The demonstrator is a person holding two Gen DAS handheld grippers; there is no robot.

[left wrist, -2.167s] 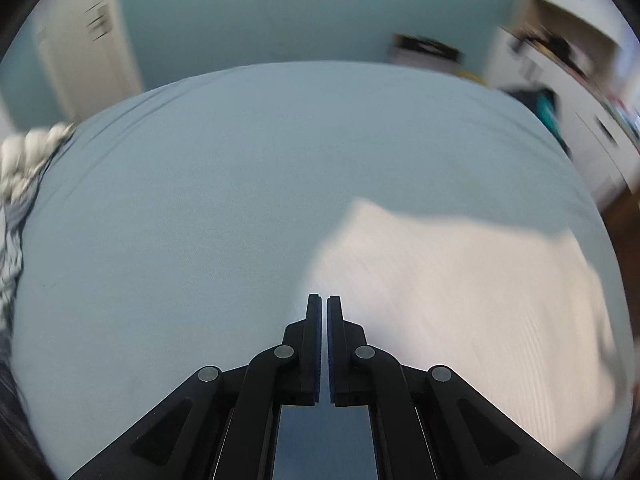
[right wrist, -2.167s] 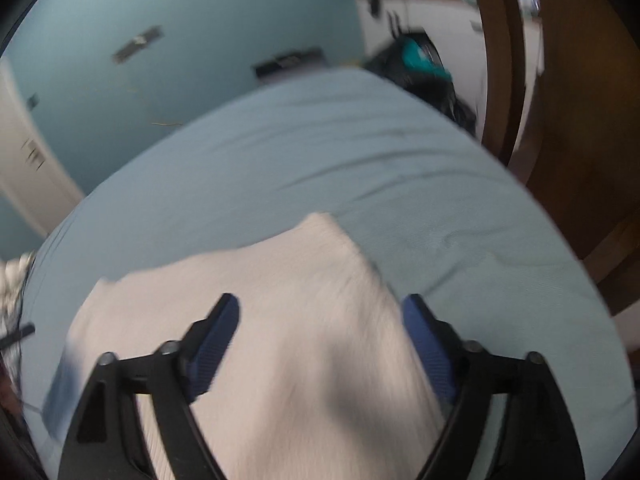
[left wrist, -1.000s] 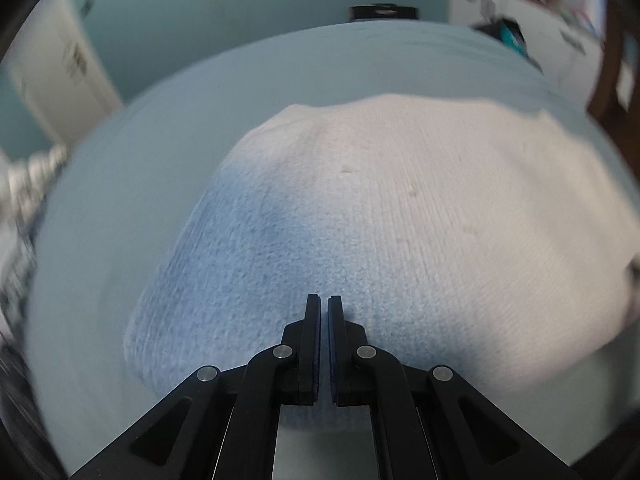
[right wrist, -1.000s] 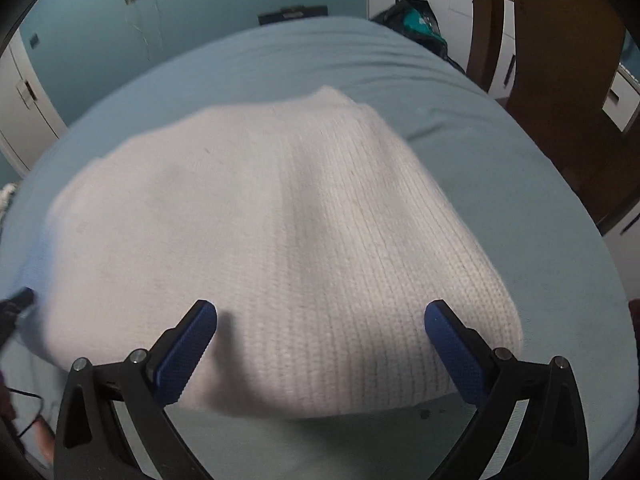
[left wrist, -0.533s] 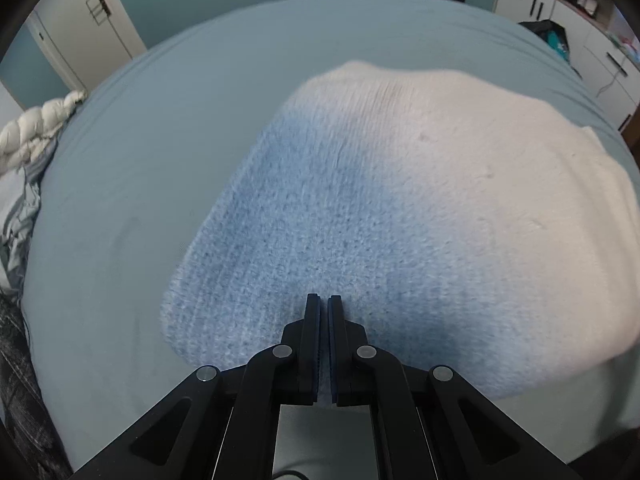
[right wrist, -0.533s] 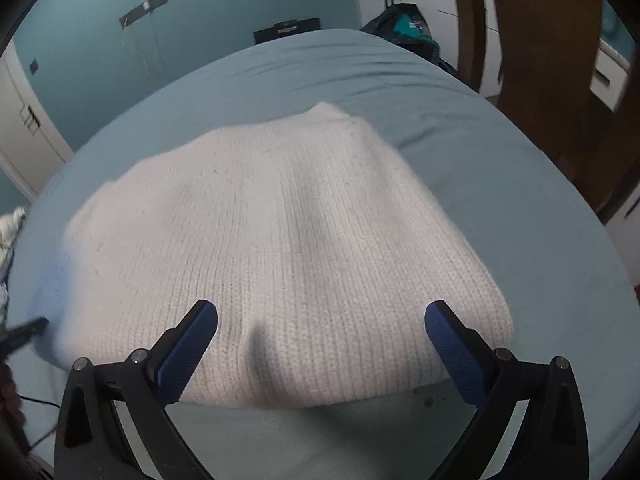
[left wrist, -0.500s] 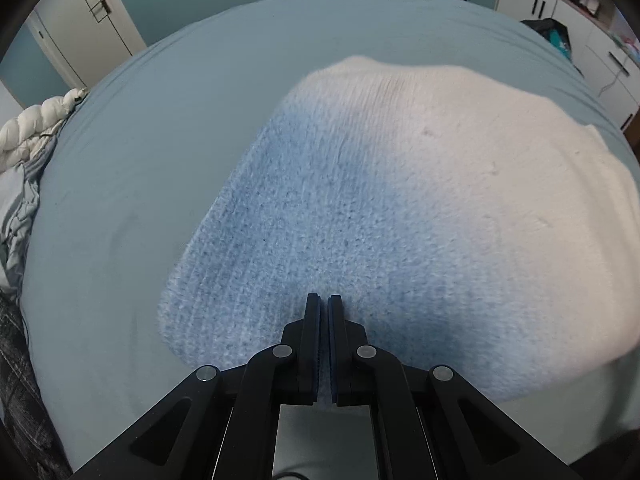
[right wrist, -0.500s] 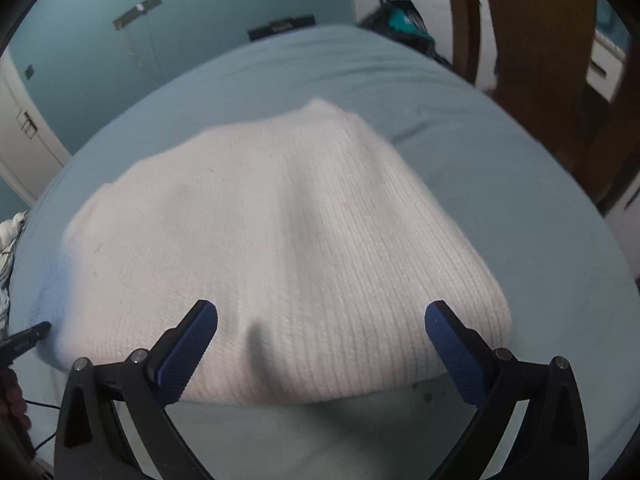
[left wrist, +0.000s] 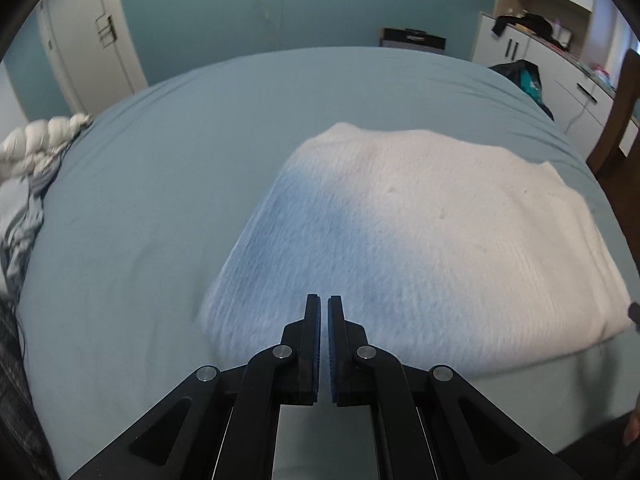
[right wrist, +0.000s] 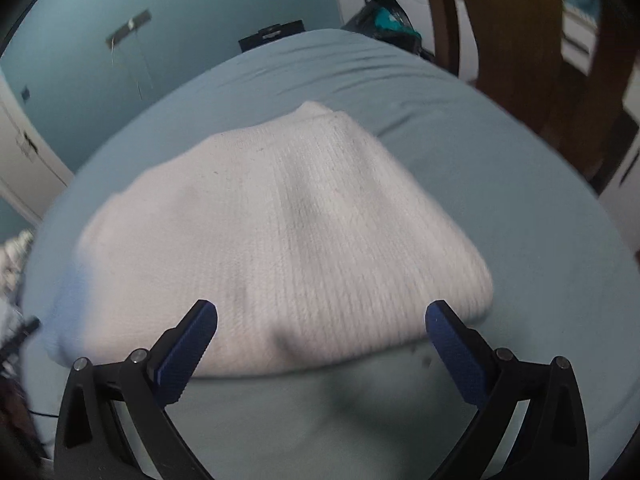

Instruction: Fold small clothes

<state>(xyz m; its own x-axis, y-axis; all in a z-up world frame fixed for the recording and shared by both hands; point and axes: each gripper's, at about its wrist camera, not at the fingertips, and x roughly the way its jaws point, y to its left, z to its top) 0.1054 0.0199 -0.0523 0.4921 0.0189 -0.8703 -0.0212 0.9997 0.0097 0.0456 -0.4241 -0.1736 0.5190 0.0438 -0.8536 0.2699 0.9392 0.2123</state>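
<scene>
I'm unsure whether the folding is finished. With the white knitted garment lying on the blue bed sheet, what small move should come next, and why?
Probably lift both grippers clear. The white knitted garment already lies as a compact folded block on the blue bed sheet, with tidy edges. The left gripper is shut on nothing, the right gripper is open, and neither holds the cloth, so I see nothing left to fold.

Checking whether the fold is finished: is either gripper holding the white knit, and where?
Nothing is held: left gripper shut empty, right gripper open above the folded knit.
</scene>
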